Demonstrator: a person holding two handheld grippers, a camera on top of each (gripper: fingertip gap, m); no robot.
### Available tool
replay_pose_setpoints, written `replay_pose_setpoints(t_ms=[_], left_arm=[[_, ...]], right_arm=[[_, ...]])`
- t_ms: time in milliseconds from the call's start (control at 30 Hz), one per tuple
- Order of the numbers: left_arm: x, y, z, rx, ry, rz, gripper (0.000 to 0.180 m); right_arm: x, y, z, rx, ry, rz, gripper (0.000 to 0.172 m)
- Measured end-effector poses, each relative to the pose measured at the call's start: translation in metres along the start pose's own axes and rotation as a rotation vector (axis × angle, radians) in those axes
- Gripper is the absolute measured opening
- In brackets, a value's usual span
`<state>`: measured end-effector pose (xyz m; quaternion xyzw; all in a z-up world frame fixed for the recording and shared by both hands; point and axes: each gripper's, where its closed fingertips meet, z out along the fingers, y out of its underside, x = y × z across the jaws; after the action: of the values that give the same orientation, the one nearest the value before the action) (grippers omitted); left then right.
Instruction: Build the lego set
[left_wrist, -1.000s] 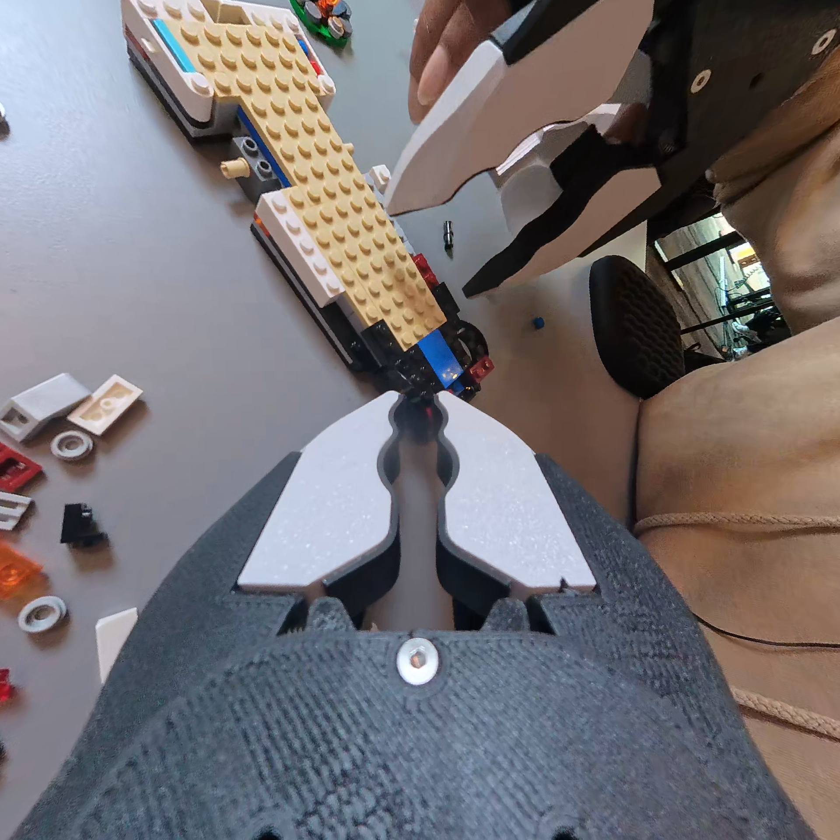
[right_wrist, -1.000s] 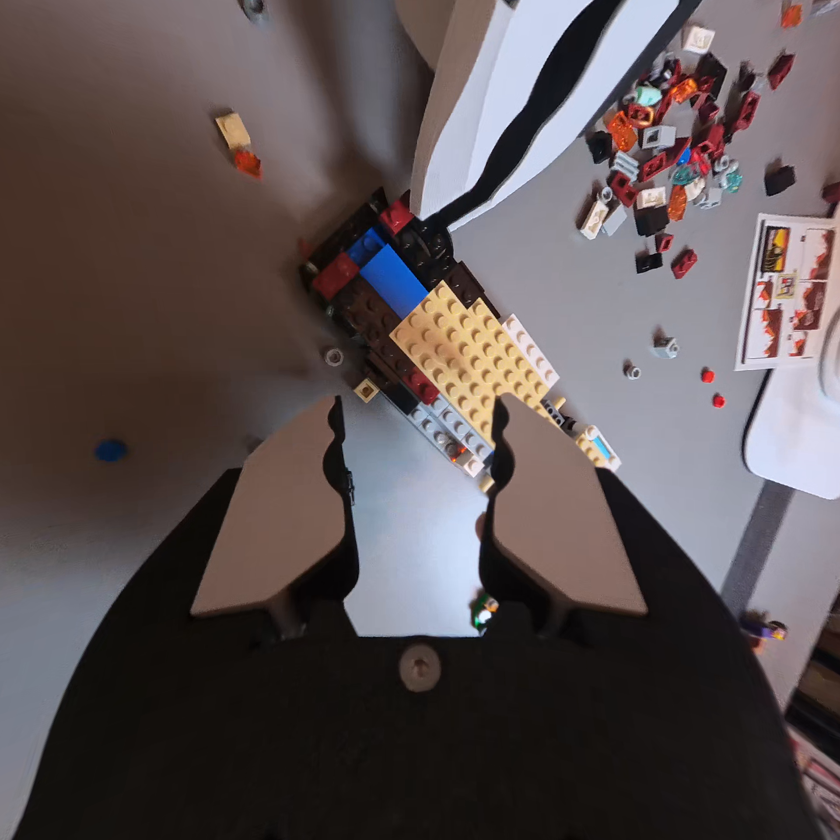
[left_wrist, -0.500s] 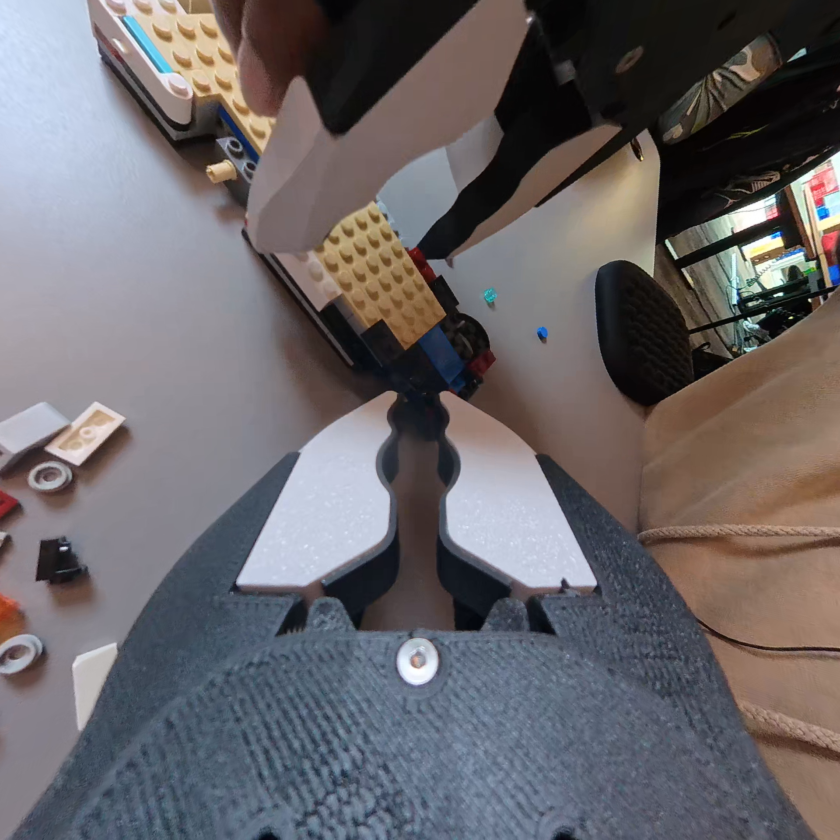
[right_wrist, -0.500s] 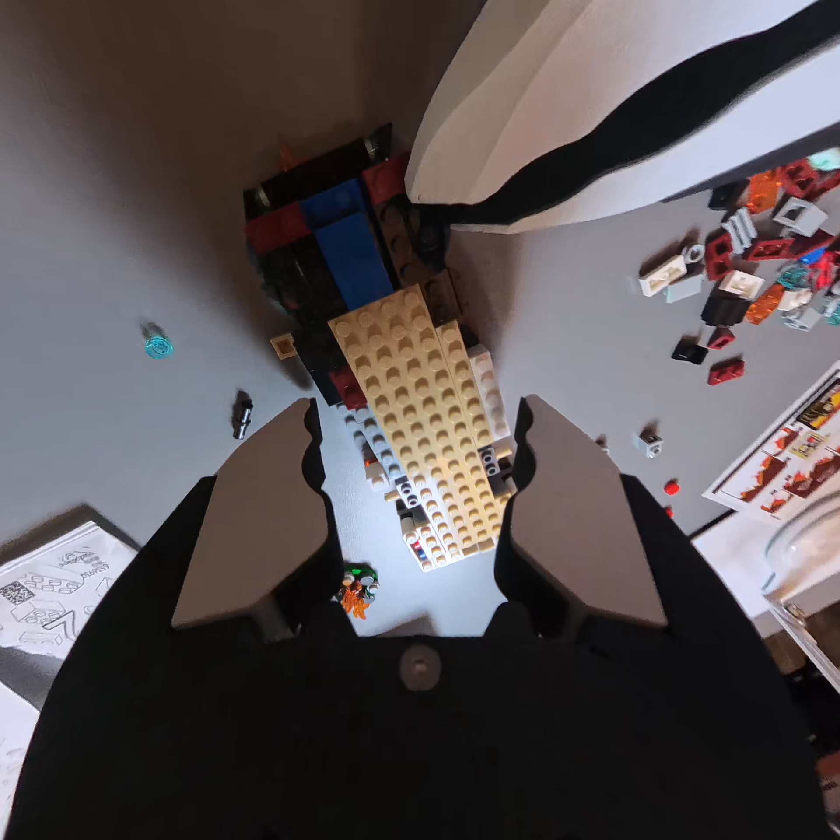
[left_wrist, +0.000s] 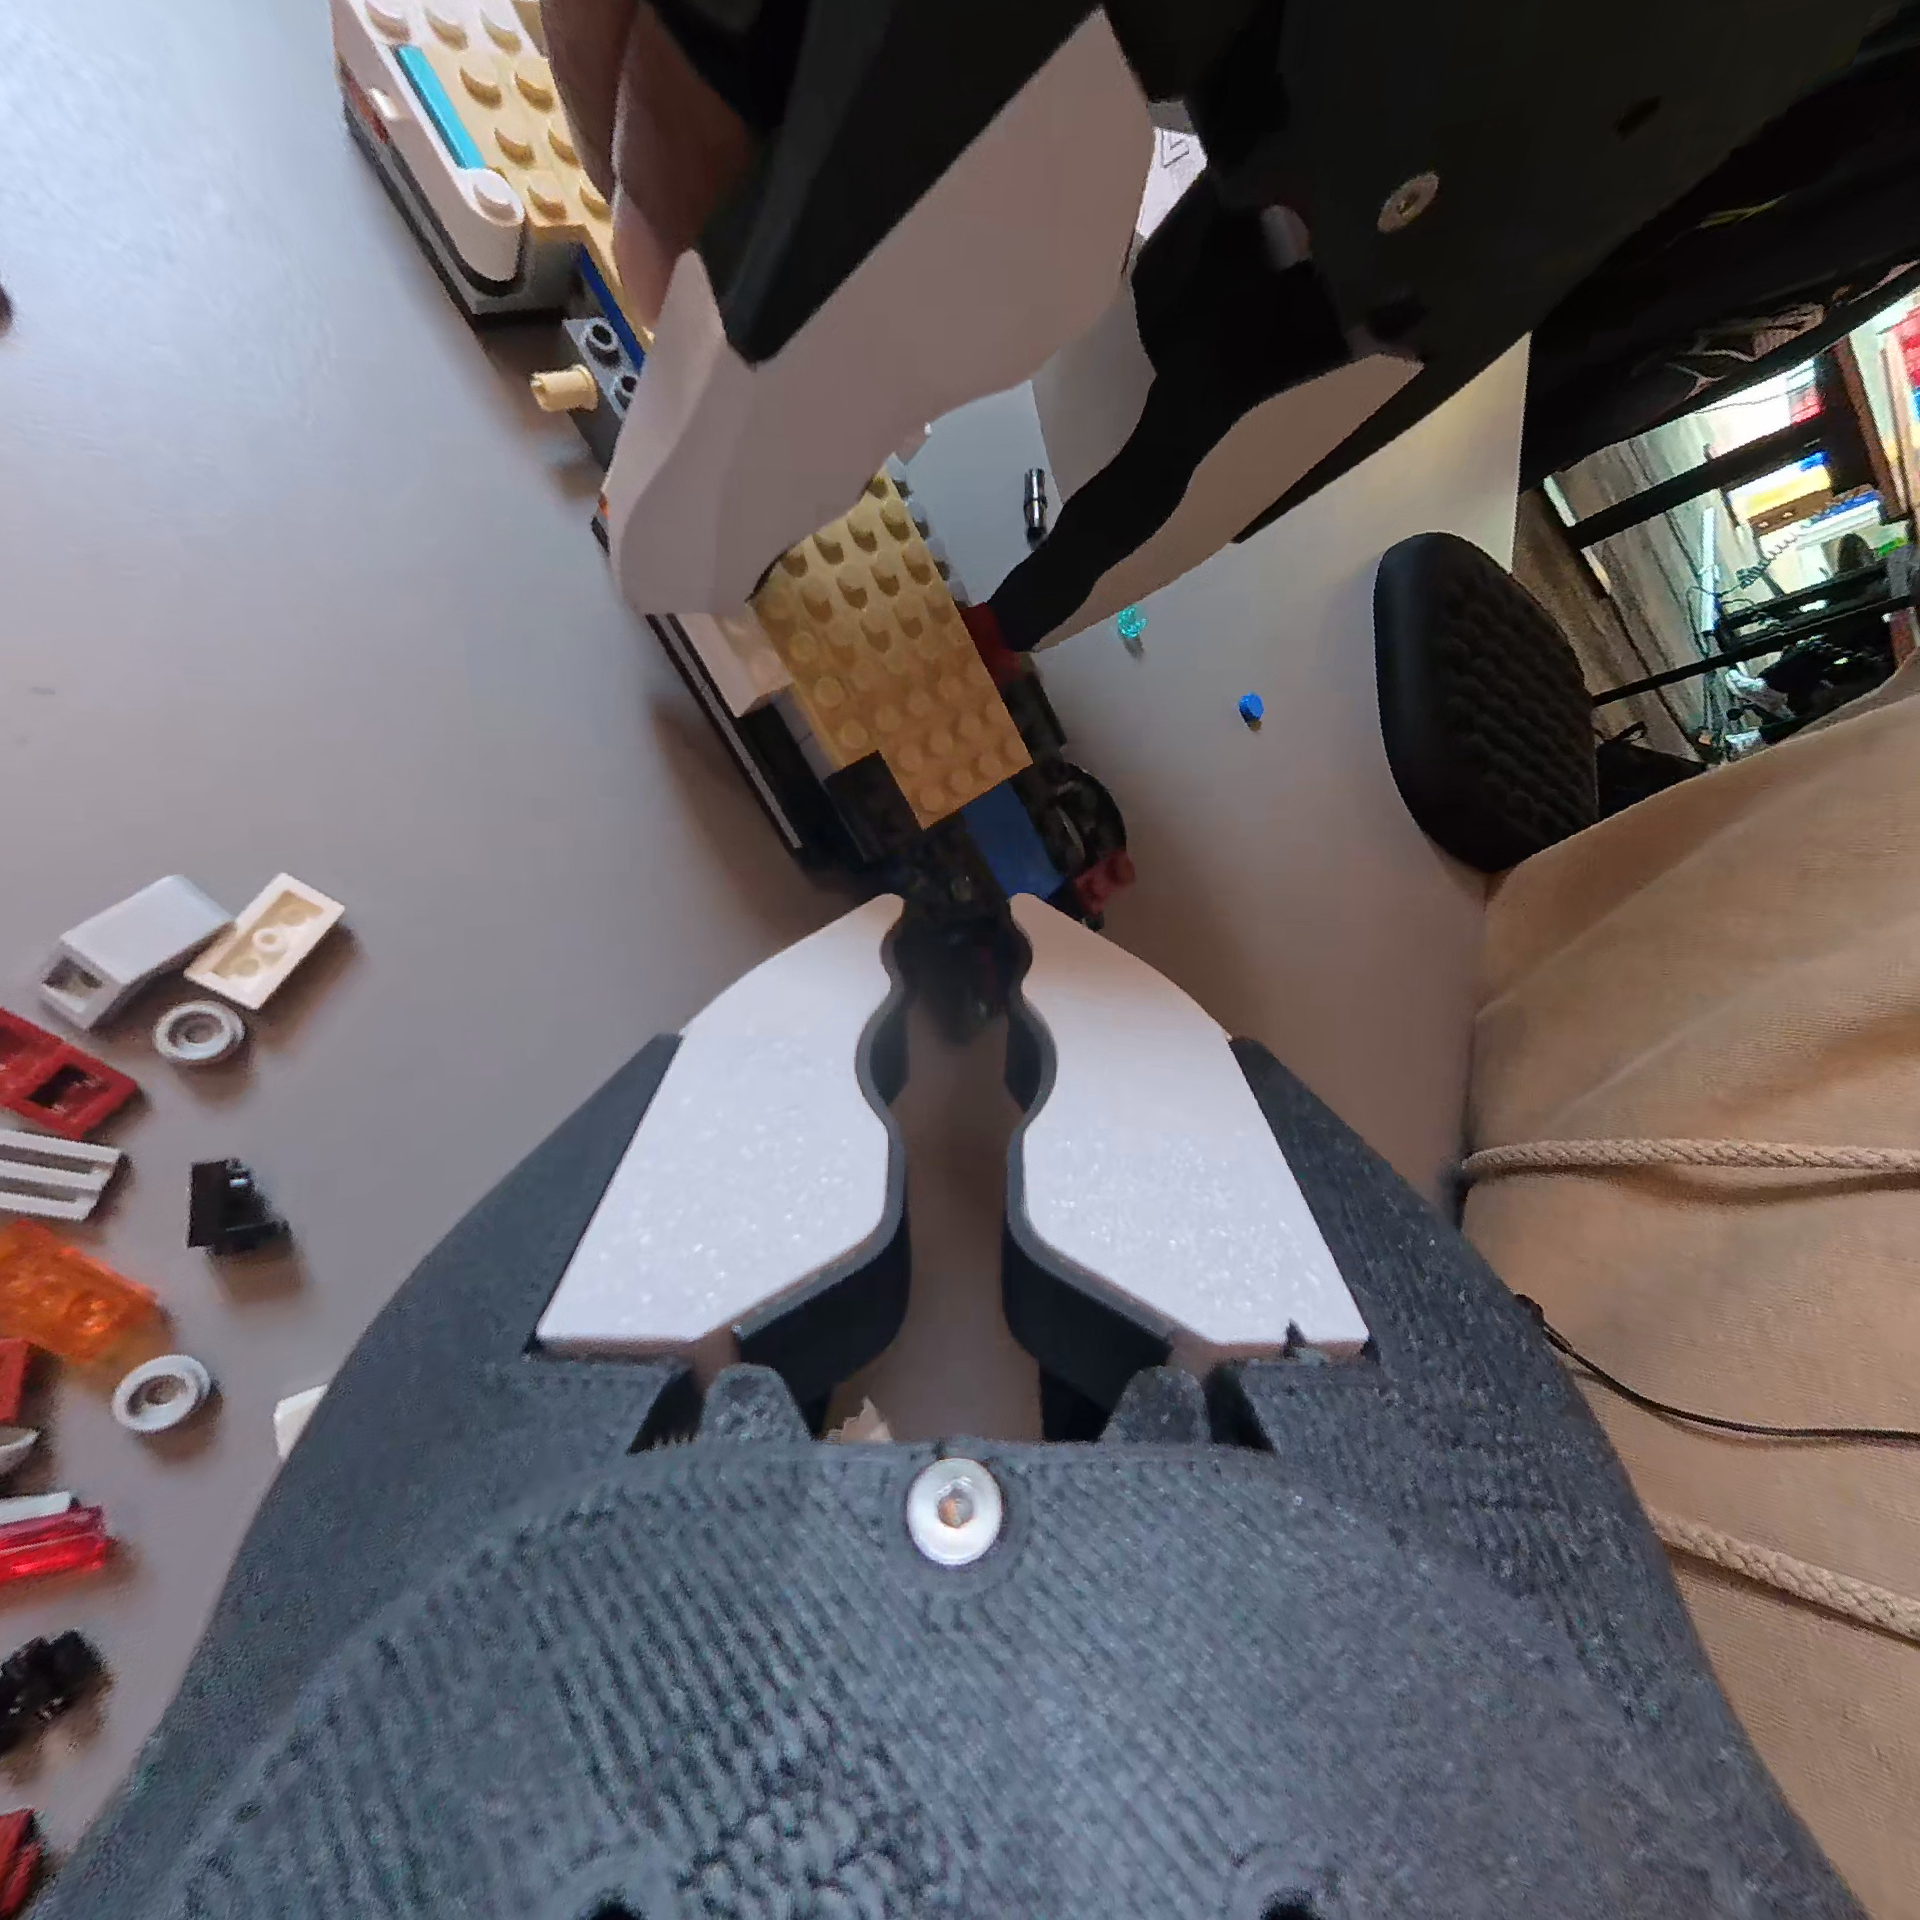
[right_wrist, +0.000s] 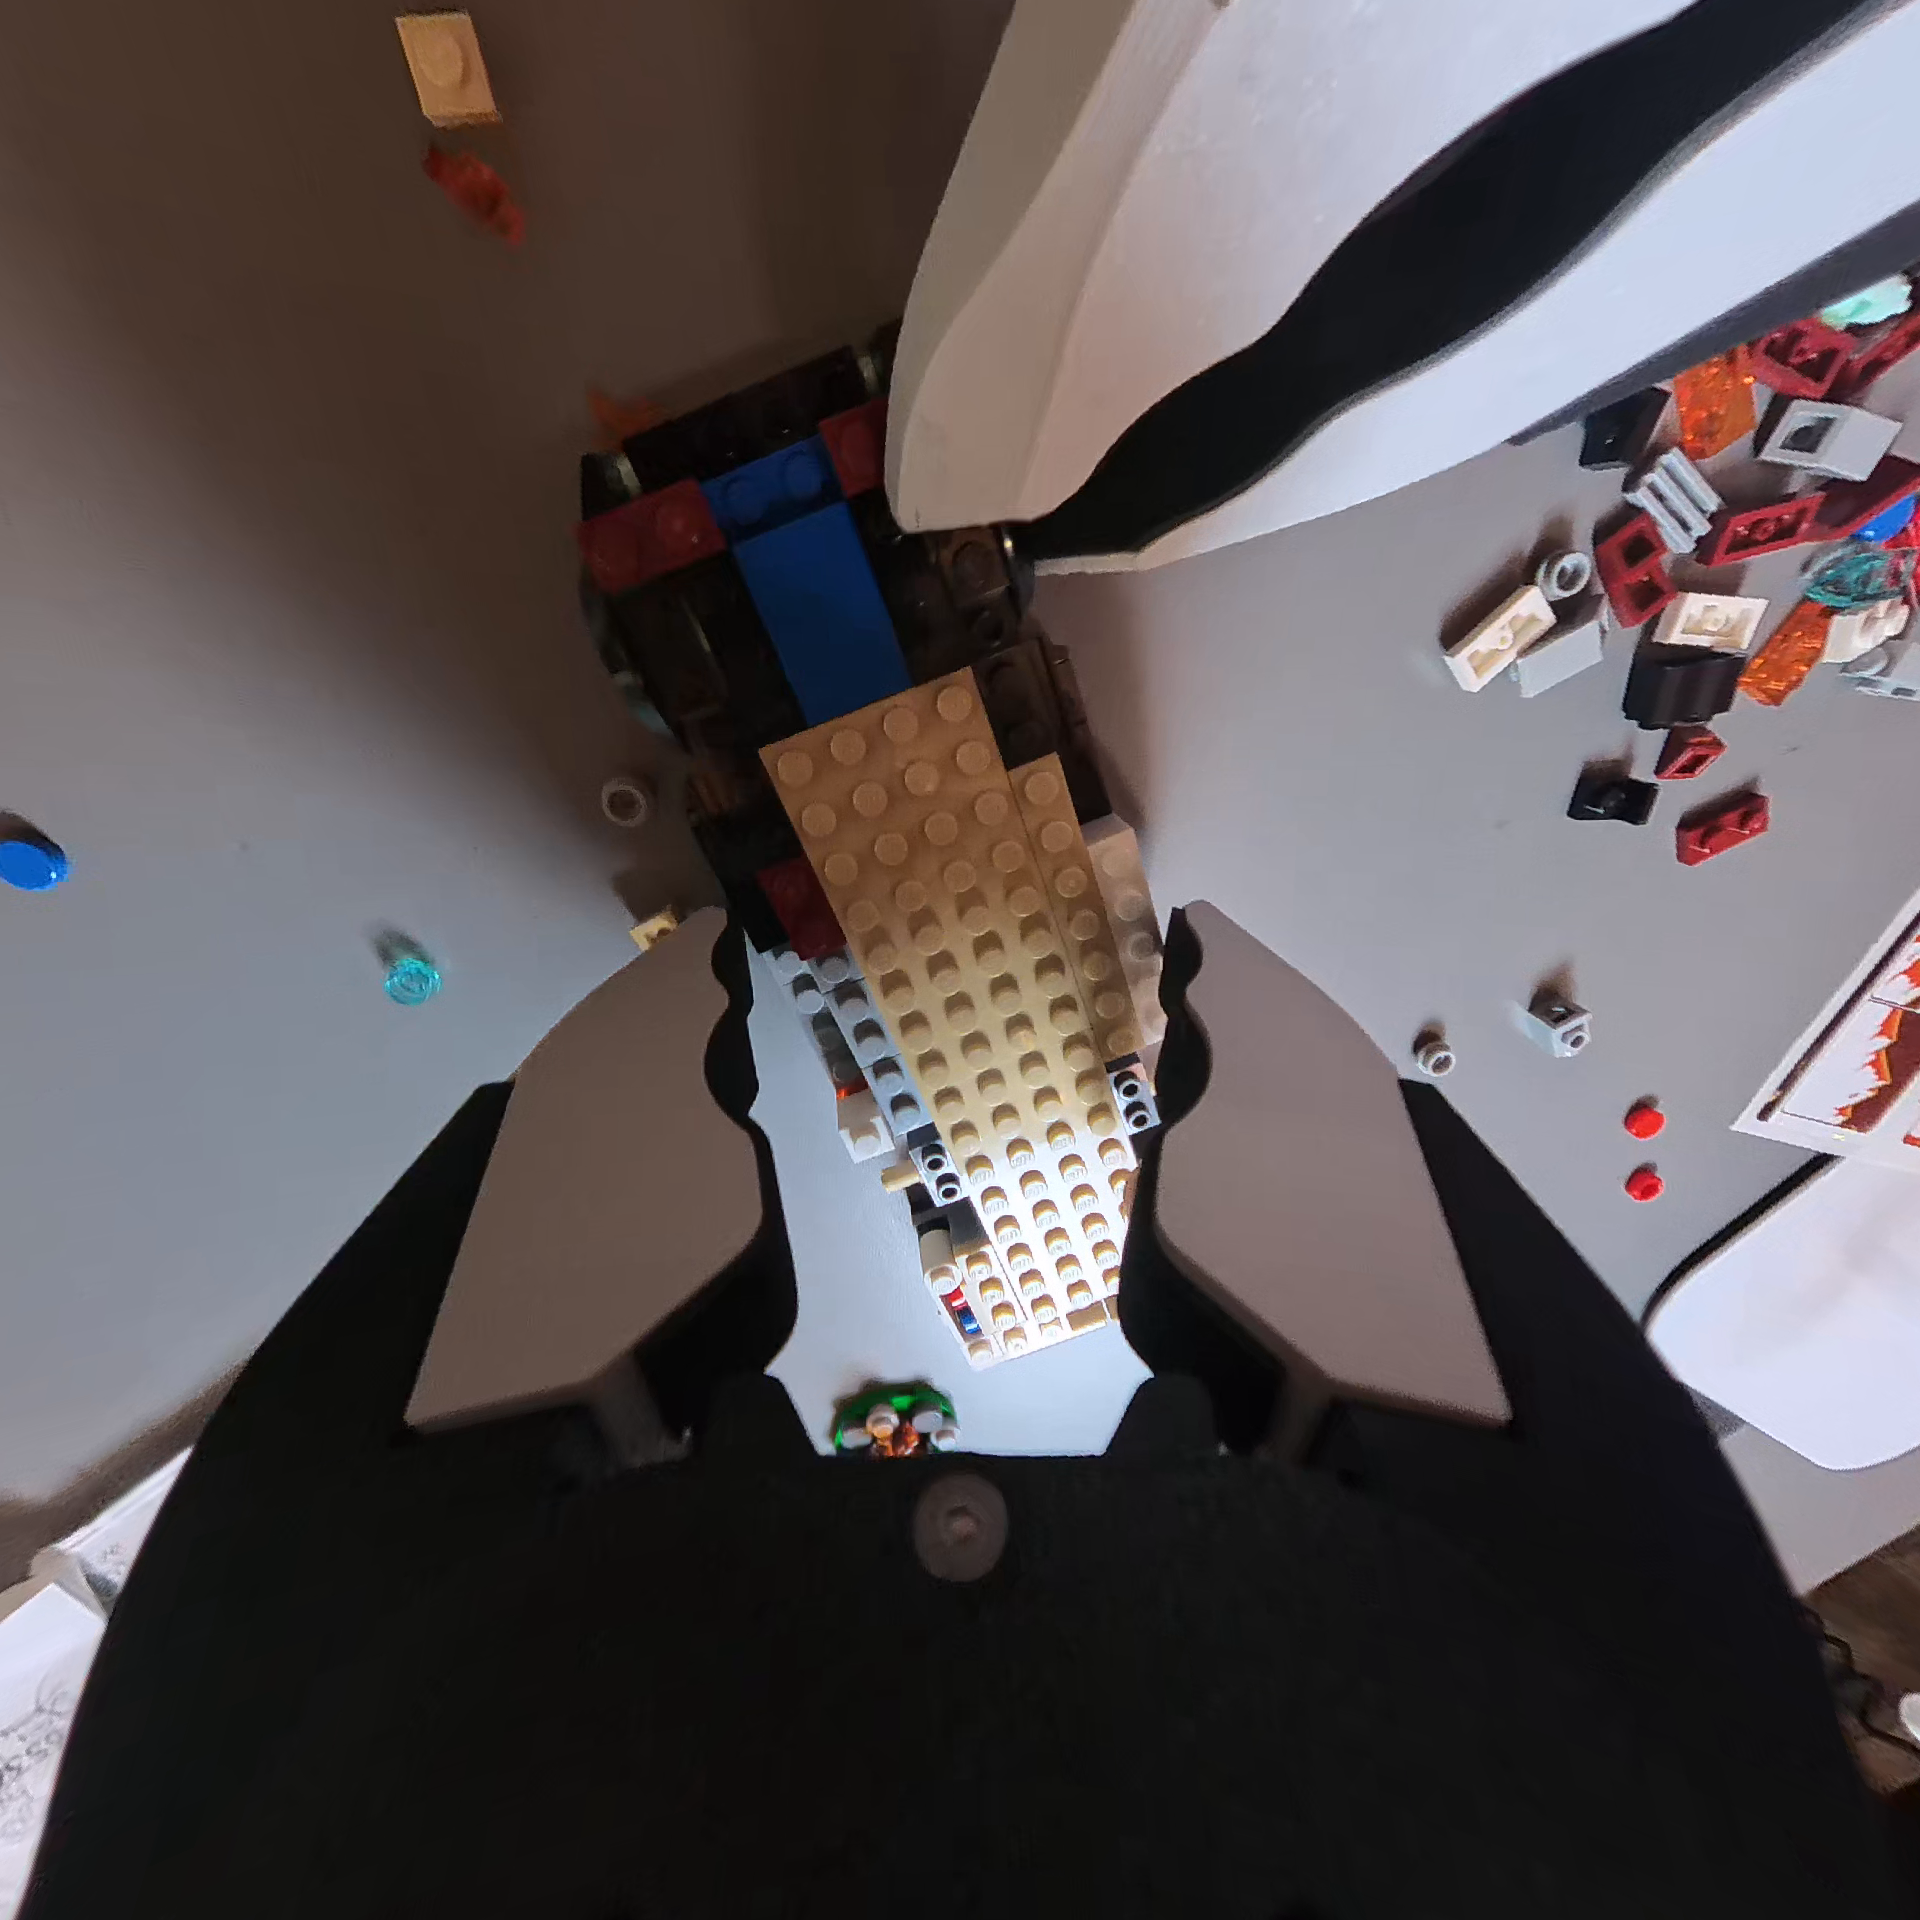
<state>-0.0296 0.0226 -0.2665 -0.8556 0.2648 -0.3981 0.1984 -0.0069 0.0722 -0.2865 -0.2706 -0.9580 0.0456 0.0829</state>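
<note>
Tan studded plates top the long brick model (right_wrist: 966, 997) that lies on our grey table (left_wrist: 260, 644); under the tan sit white and pale grey bricks, and its near end is black with a blue strip and dark red corner pieces. Our left gripper (left_wrist: 956, 940) is clenched on that black end: the two white fingers (left_wrist: 790, 1060) stand close together with a dark, knobbly part of the model pinched at their tips, pads pressing on it from both sides. Our right gripper (right_wrist: 951, 935) hangs over the middle of the model with its jaws spread wide, one grey finger (right_wrist: 623, 1091) off the grey-brick flank and the other just beside the white-brick flank; we see a clear strip of table at the first, and cannot tell whether the second touches. Nothing is gripped there.

Loose parts lie scattered, none in any container. Left of the left gripper we see a grey slope (left_wrist: 135, 935), a cream tile (left_wrist: 265, 940), two grey rings, red frames, a clear orange piece (left_wrist: 73, 1304) and a small black clip. From the right wrist view, a mixed heap (right_wrist: 1756, 561) of red, orange, white and black bricks lies to one side, with a blue round stud (right_wrist: 31, 862), a clear teal stud (right_wrist: 412, 977), two red studs and a printed sheet (right_wrist: 1860, 1060) nearby. Both gripper bodies are coarse, ridged black plastic.
</note>
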Motion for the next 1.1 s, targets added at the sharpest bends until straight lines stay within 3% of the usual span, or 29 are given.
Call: replay_pose_setpoints(t_ms=[633, 1000, 1100], left_arm=[[-0.005, 0.002, 0.001, -0.181, -0.008, 0.007, 0.013], [-0.007, 0.002, 0.000, -0.145, -0.070, 0.048, 0.014], [-0.006, -0.007, -0.018, -0.061, -0.109, 0.089, 0.027]], right_arm=[[-0.002, -0.004, 0.000, 0.055, 0.009, 0.090, 0.075], [-0.002, -0.006, 0.000, 0.075, 0.013, 0.117, 0.075], [-0.002, -0.005, 0.000, 0.084, 0.019, 0.133, 0.075]])
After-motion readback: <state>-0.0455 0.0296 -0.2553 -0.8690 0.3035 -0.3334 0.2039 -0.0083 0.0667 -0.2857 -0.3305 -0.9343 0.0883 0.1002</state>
